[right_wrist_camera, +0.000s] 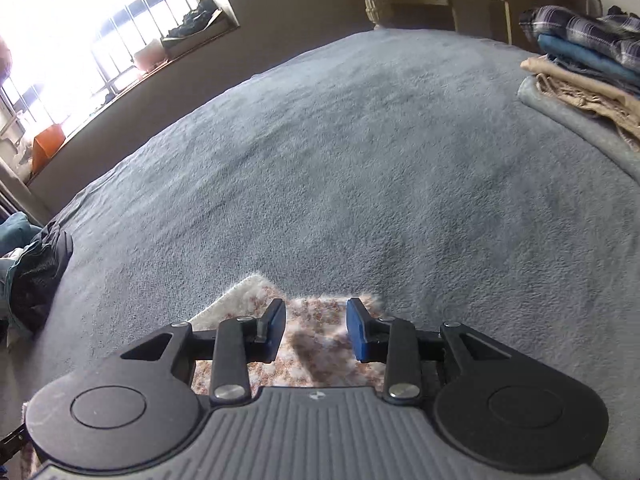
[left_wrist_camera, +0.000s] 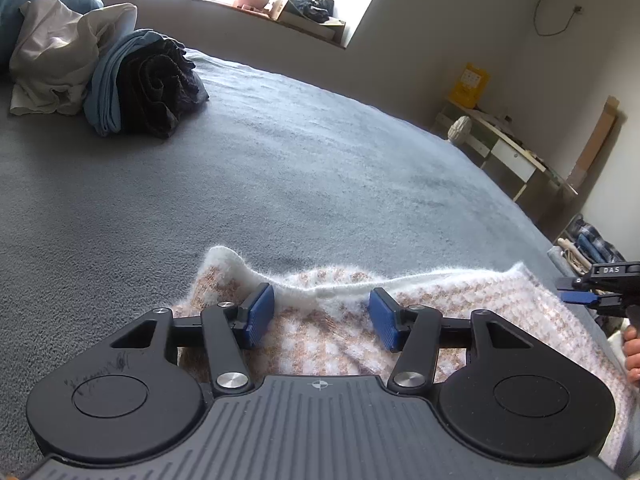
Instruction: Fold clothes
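We held the left gripper (left_wrist_camera: 322,312) tilted downward over the fuzzy checked sweater (left_wrist_camera: 332,340), its blue pads (left_wrist_camera: 259,314) apart and pressing on nothing; the white knit edge ran crosswise between and just beyond them. The sweater lay flat on the grey bedspread (left_wrist_camera: 280,168), its long axis running left to right across the fingers. Our right gripper (right_wrist_camera: 316,330) also pointed down with a clear gap between its pads, a corner of the sweater (right_wrist_camera: 312,360) beneath them, ungrasped. Far beyond the left fingers lay a heap of unfolded clothes (left_wrist_camera: 104,72); beyond and right of the right fingers sat a folded stack (right_wrist_camera: 588,56).
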Demonstrator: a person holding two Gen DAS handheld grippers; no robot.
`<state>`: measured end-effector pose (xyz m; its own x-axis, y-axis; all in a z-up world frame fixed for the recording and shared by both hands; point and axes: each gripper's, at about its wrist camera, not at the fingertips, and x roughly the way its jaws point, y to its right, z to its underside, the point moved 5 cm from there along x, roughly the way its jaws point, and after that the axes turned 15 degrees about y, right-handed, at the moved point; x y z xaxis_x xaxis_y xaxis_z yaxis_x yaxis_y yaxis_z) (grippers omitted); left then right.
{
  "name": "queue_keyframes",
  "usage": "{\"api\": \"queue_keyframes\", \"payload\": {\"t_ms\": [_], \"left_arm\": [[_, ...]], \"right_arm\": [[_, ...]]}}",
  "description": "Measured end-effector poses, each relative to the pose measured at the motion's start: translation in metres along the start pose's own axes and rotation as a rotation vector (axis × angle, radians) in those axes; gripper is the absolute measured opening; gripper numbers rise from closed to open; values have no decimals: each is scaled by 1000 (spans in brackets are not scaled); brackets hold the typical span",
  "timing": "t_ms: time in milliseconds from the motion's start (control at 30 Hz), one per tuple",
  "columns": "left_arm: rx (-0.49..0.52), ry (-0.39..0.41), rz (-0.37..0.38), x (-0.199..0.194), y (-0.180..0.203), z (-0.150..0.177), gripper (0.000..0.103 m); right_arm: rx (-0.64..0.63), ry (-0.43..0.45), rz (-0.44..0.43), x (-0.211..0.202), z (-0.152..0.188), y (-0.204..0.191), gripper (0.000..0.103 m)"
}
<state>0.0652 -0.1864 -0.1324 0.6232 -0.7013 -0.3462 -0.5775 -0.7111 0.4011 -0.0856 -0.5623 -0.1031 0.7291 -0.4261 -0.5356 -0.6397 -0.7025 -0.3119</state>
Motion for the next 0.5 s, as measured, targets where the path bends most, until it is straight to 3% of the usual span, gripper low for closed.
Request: {"api": "queue_keyframes", "payload": {"t_ms": [300,400,500], "left_arm": [[-14,20,-39,-21,11,-21,56],[10,50,-19,-42,23,-33,56],[39,57,48,-64,43,-37,57]], "right_arm": [[14,0,-68,-78,-16,9,37],[-37,4,-97,-101,-11,0,37],[-103,-1,-143,-118,-4,-17,37]]}}
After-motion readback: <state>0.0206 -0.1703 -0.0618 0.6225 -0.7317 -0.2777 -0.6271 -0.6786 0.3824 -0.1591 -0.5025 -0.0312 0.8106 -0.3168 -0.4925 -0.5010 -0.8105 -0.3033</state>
